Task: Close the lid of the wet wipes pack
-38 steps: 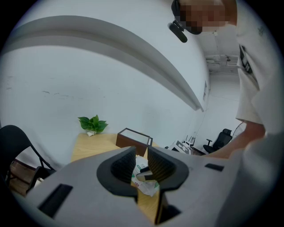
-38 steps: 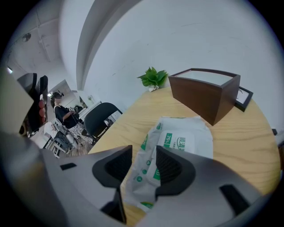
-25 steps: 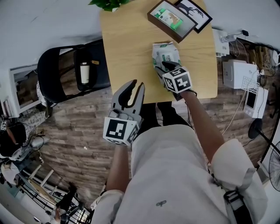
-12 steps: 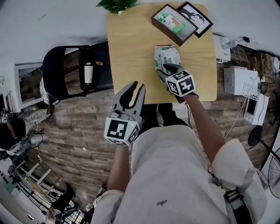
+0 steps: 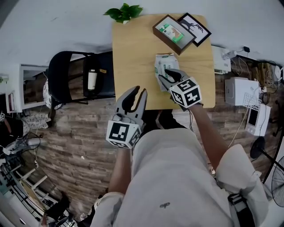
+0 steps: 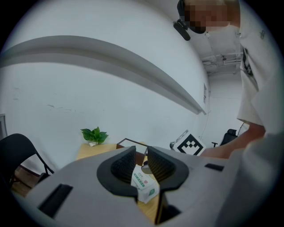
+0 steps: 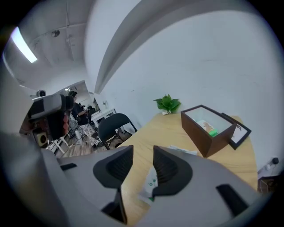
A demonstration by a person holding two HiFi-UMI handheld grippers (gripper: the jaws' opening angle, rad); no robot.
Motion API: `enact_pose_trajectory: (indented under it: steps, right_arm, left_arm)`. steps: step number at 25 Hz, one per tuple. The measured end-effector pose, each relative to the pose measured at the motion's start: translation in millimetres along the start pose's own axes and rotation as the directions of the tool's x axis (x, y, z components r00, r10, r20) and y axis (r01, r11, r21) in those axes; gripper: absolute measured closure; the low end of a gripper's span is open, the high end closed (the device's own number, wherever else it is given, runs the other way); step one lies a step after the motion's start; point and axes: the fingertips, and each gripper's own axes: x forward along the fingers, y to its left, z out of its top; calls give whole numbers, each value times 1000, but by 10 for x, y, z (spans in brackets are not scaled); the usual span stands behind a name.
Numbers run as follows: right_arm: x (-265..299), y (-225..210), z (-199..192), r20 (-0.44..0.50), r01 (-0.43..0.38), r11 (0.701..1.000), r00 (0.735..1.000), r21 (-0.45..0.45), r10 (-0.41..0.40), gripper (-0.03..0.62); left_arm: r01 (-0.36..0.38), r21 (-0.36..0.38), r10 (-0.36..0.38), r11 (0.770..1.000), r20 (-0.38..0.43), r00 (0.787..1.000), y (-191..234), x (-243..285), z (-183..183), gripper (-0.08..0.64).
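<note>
The white and green wet wipes pack lies flat on the wooden table, near the middle. My right gripper hovers over the pack's near end. Its jaws are closing, with nothing between them. In the right gripper view the pack shows below, through the gap of that gripper. My left gripper hangs off the table's near edge, open and empty. Past its own jaws I see the pack further off. Whether the pack's lid is down, I cannot tell.
A brown box with a green item inside and a framed picture sit at the table's far right. A small plant stands at the far edge. A black chair holding a bottle is left of the table. White appliances stand on the floor at right.
My right gripper has lifted up off the pack's near end. The left gripper has risen slightly and stays beside the table's edge.
</note>
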Motion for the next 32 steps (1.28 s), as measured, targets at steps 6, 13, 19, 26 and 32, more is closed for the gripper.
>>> enact_pose_trajectory:
  steps: [6,13,19,26,32]
  right_arm:
    - [-356,172,207,71,-2,998,997,-55,6,487]
    - [-702,344,380,158,-9,997,987,-78,22,549]
    - [-968,404,535,218,-1,995,976,-97,22,572]
    - [-1247,323,701,280,40,995,960,-92,-12,591]
    - [-1474,281,840,337,76,993,941,-86,-42,592]
  left_arm:
    - [-3,17,2,1000,31,1000,-110,-53,89,482]
    - [8,35,-9,999,45,999,-207,-18,172,482]
    - [21,45,-24,999,55,998,-287,31,229,482]
    - [48,61,-53,997,66,996,-363,125,315,482]
    - [60,87,-67,994,82,994,-430,130,461,491]
